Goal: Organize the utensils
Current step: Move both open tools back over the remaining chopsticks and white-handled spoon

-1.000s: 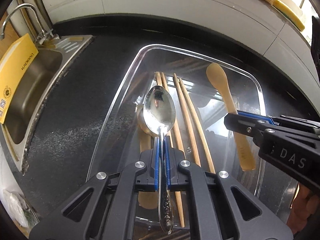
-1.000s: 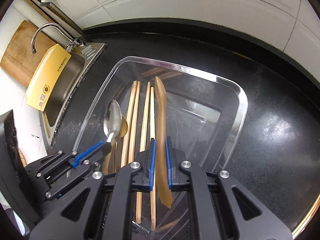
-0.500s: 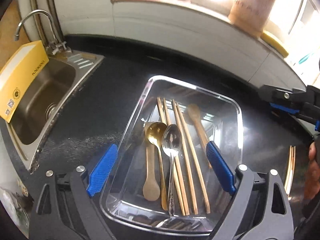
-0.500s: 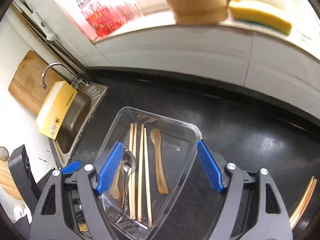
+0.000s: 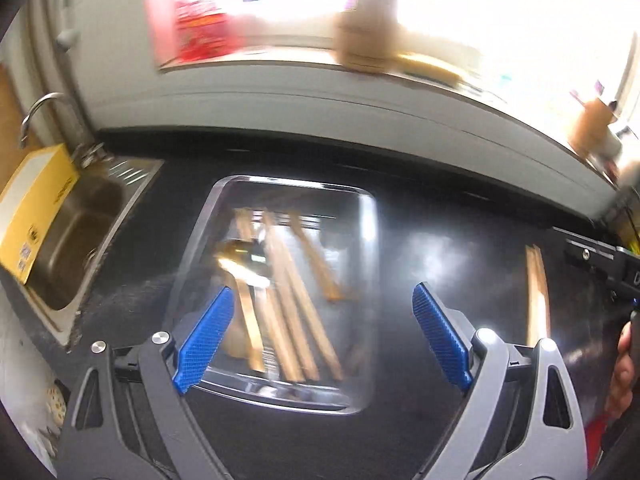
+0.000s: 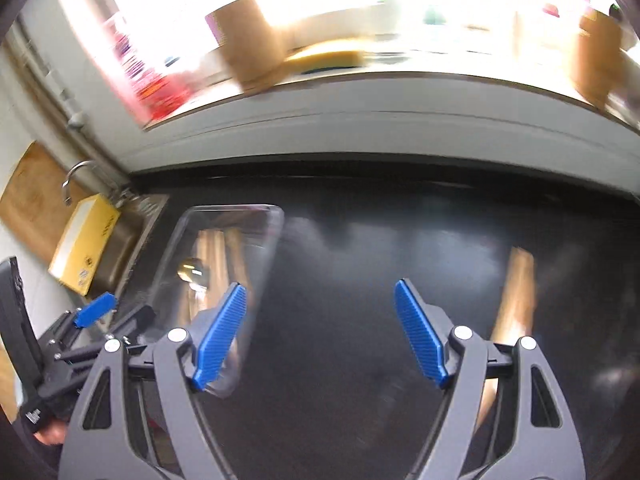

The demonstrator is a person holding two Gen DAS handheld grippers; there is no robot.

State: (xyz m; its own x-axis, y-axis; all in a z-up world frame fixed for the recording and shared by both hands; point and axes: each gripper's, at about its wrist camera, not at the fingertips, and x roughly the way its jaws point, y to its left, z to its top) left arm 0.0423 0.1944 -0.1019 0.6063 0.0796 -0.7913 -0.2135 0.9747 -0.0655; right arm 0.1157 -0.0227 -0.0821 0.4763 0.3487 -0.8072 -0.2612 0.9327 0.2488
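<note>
A clear plastic tray (image 5: 370,240) lies on the black counter, blurred by motion. Inside it are several wooden chopsticks (image 5: 288,296), a gold spoon (image 5: 234,258), a metal spoon and a wooden spoon (image 5: 316,264). My left gripper (image 5: 322,292) hangs above the tray's near end, open and empty. My right gripper (image 6: 320,286) is open and empty over bare counter to the right of the tray (image 6: 240,210). A loose pair of chopsticks (image 6: 516,292) lies on the counter further right, also seen as chopsticks (image 5: 536,292) in the left wrist view.
A steel sink (image 5: 80,240) with a faucet (image 5: 40,108) and a yellow box (image 5: 36,216) is at the left. A white ledge behind holds a wooden container (image 6: 252,40), a red packet and a yellow sponge (image 6: 328,56). A hand (image 5: 624,364) shows at the right edge.
Both grippers opened, letting go of the metal spoon and the wooden spoon, which now lie in the tray. Both pulled back and up; the right one swung right, toward the loose chopsticks.
</note>
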